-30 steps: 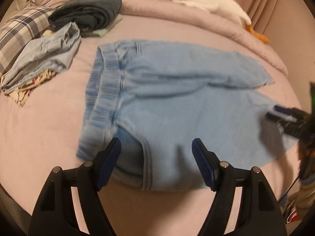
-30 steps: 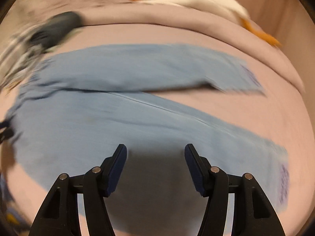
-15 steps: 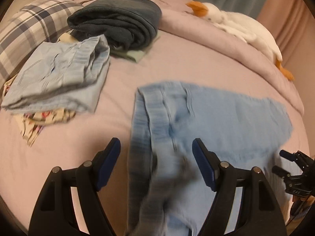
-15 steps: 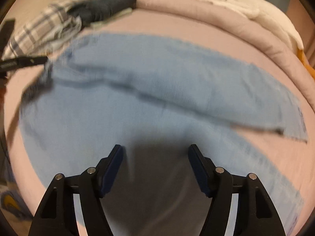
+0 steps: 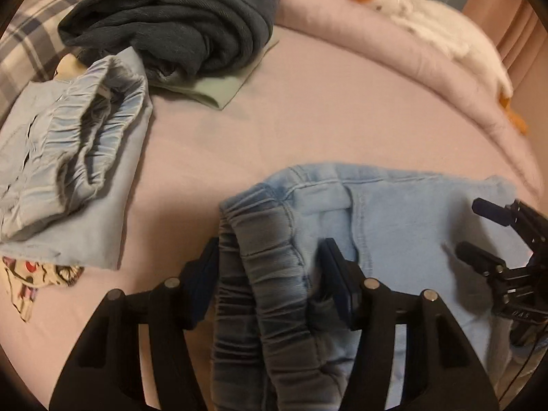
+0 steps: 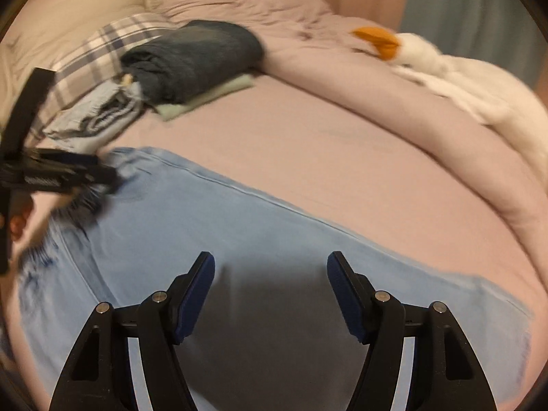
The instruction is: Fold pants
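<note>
I can read no text here; white lettering on the right gripper (image 5: 493, 236) body is too blurred.

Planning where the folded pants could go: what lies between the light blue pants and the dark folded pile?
Only bare pink sheet separates the light blue pants from the dark pile; the left wrist view shows it best.

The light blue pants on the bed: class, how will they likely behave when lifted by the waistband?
The light blue pants will probably flop: the waistband bunches between the left claw fingers. The legs lie flat on the bed, so they should trail and drape. Likely light, not slippery.
</note>
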{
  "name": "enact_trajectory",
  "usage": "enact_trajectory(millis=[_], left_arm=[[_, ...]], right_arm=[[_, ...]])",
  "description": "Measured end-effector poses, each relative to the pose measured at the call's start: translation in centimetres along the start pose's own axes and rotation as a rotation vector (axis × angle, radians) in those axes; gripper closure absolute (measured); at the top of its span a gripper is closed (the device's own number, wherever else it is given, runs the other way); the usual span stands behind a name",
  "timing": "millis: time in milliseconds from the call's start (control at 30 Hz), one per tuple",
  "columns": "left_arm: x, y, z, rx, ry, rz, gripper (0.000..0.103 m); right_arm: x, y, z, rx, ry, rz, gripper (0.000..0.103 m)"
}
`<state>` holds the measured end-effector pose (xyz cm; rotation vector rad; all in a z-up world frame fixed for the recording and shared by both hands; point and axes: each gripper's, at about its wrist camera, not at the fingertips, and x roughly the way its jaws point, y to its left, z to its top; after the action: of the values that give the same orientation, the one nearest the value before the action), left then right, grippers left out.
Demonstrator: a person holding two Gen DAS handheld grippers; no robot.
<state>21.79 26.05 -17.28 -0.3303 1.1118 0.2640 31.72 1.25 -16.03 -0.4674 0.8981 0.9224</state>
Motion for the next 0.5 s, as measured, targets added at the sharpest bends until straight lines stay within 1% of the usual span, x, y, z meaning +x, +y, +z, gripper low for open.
enact_trajectory(millis=[67,100,133,200,267,300,333,400,467,500], left_arm=[[0.0,-0.3,0.2,0.03,-0.001,0.005,0.047],[0.0,-0.2,0.3,0.043,0.002,-0.002,0.048],[0.0,0.0,0.4,0.048,0.006,-0.014,0.048],[0.0,0.6,0.9,0.046,0.019,-0.054,0.051],[0.0,1.4,1.3,0.041,0.034,-0.09,0.051],[-0.1,1.8,1.5,0.038,0.034,-0.1,0.049],[-0.2,2.1,1.6,0.042,0.041,-0.115,0.049],[-0.1,2.0,1.4,0.053,0.044,-0.126,0.049],[-0.1,2.1,1.3,0.057,0.049,-0.137,0.049],[-0.1,2.3,1.3,0.052,0.05,-0.145,0.051]], right_arm=[[2.0,0.8,0.7,-0.023,0.052,0.016,0.035],[3.2,1.1,0.7,-0.038,0.087,-0.003,0.035],[4.2,1.2,1.0,-0.05,0.101,-0.038,0.035],[4.4,0.2,1.5,-0.049,0.082,-0.074,0.035],[3.9,-1.0,2.4,-0.045,0.066,-0.103,0.035],[3.6,-1.5,3.0,-0.056,0.057,-0.104,0.035],[3.6,-2.1,3.8,-0.074,0.066,-0.085,0.035],[4.5,-3.0,4.6,-0.113,0.153,-0.034,0.035],[5.8,-3.1,4.4,-0.188,0.244,-0.039,0.035],[6.4,-3.1,4.2,-0.218,0.277,-0.037,0.035]])
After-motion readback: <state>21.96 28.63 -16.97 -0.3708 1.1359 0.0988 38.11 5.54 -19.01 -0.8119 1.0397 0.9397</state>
